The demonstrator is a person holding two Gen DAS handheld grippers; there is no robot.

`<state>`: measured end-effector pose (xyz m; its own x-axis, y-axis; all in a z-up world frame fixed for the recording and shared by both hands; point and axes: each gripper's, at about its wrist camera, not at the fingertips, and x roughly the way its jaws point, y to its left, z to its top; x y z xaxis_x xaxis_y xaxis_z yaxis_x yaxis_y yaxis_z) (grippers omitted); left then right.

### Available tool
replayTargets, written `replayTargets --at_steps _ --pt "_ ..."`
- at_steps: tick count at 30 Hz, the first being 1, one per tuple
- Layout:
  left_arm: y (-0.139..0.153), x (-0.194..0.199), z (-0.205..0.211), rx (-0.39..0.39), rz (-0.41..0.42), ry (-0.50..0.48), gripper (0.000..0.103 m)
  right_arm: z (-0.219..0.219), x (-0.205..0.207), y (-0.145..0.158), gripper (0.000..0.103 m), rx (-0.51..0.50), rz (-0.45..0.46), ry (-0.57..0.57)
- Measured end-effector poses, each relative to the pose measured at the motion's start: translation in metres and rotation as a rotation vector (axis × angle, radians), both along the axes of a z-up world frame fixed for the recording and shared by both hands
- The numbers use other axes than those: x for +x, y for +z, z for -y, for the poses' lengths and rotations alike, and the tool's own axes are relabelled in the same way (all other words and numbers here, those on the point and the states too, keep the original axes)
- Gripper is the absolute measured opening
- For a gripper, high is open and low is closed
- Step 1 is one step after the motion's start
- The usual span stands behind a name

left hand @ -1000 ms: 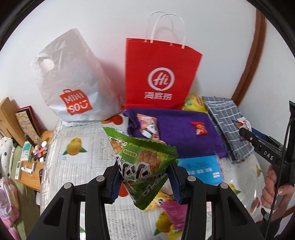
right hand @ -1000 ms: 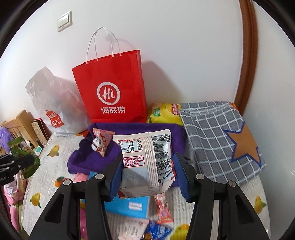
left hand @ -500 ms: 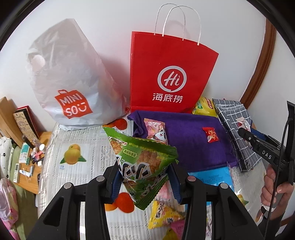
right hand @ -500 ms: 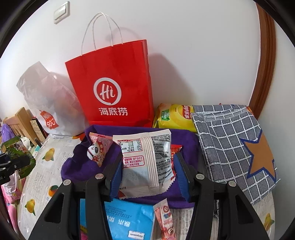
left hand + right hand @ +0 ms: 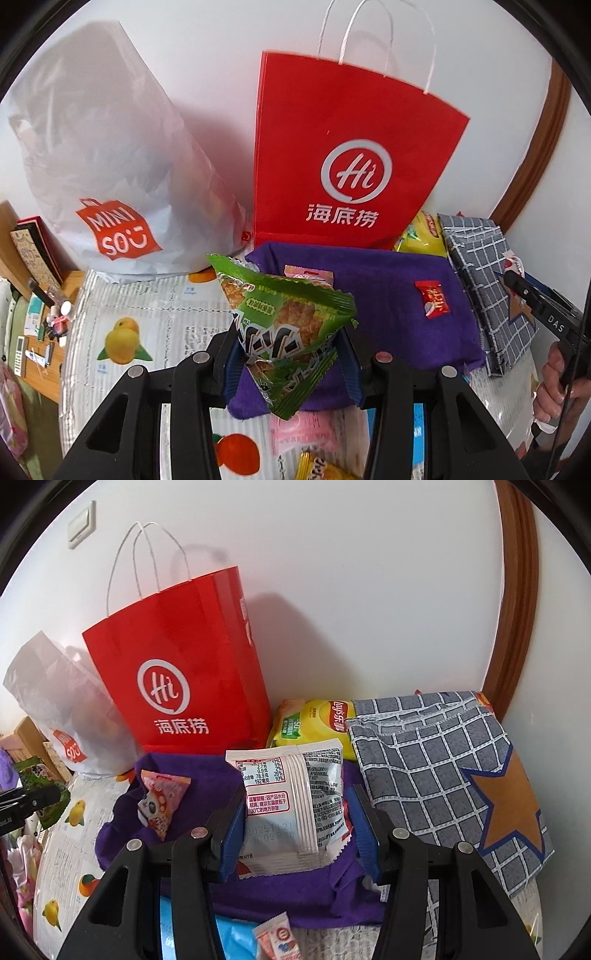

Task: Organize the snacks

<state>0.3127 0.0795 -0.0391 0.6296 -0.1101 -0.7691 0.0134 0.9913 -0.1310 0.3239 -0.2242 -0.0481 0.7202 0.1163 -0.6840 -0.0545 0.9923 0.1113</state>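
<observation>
Both views are bright and evenly lit by soft, daylight-like light with natural colours. The red paper bag [image 5: 181, 672] throws a broad, soft-edged shadow to its right on the white wall [image 5: 369, 590], so light reaches it from the left; its handles cast fainter lines. The fisheye lenses bow straight lines strongly: the brown door frame [image 5: 517, 609] curves, and black vignette fills every corner. The white plastic bag [image 5: 110, 155] looks slightly smeared and hazy, while print on the nearest packets stays sharp. Glare is slight, a mild sheen on the silver-white packet [image 5: 295, 805].
</observation>
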Motion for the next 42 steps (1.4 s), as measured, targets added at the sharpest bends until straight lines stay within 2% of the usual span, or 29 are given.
replayTargets --at_steps 5,11,16,28,37,42 --pt "-0.027 0.017 0.005 -0.007 -0.052 -0.008 0.043 -0.001 0.014 -0.023 0.052 -0.005 -0.038 0.011" --pt "-0.063 0.034 0.012 -0.015 -0.129 -0.026 0.043 0.001 0.034 -0.064 0.052 -0.013 -0.14 0.016" --pt "-0.082 0.041 0.011 -0.048 -0.169 -0.041 0.043 -0.003 0.037 -0.079 0.053 -0.041 -0.171 0.043" --pt "-0.097 0.047 0.013 -0.073 -0.209 -0.077 0.043 -0.02 0.045 -0.102 0.053 -0.067 -0.231 0.107" --pt "-0.107 0.053 0.026 -0.06 -0.233 -0.083 0.043 -0.024 0.047 -0.107 0.053 -0.088 -0.239 0.117" --pt "-0.106 0.053 0.029 -0.048 -0.245 -0.086 0.044 -0.024 0.046 -0.103 0.062 -0.09 -0.236 0.113"
